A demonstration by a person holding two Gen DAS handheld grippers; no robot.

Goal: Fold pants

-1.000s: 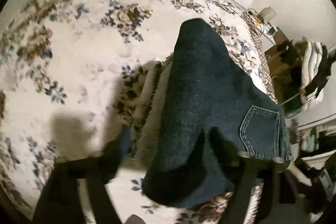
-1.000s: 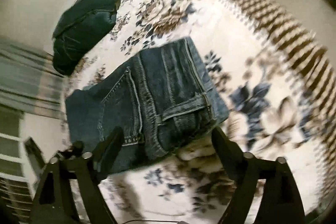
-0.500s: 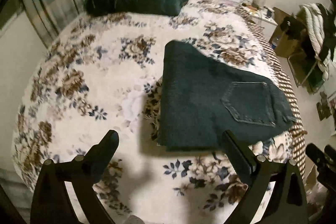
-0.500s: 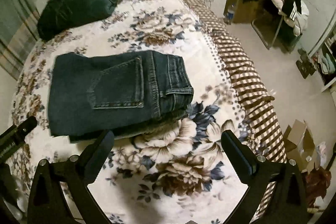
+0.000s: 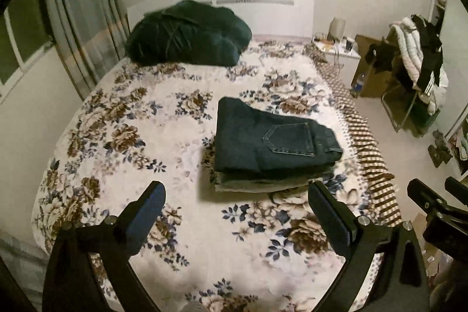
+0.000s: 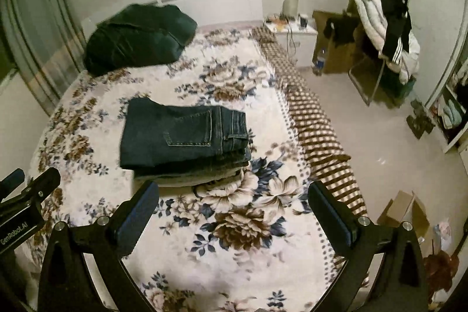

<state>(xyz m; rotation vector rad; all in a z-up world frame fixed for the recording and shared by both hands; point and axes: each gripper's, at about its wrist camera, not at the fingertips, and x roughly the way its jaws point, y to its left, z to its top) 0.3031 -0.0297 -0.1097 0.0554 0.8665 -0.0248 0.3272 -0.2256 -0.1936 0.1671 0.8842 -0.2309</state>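
Item: folded dark blue jeans (image 5: 272,148) (image 6: 184,136), back pocket up, lying in a compact stack on the floral bed cover (image 5: 122,136) (image 6: 234,212), toward the bed's right edge. Left tongs (image 5: 237,209): wide apart, holding nothing, above the cover. Right tongs (image 6: 234,209): likewise wide, holding nothing. Dark green bundle (image 5: 187,34) (image 6: 137,37) near headboard.

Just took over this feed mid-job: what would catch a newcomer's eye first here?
The folded jeans, back pocket up, lie as a neat stack on the floral bedspread, toward its right side. Both the left gripper and the right gripper hang open and empty above the bed. A dark green bundle sits by the headboard.
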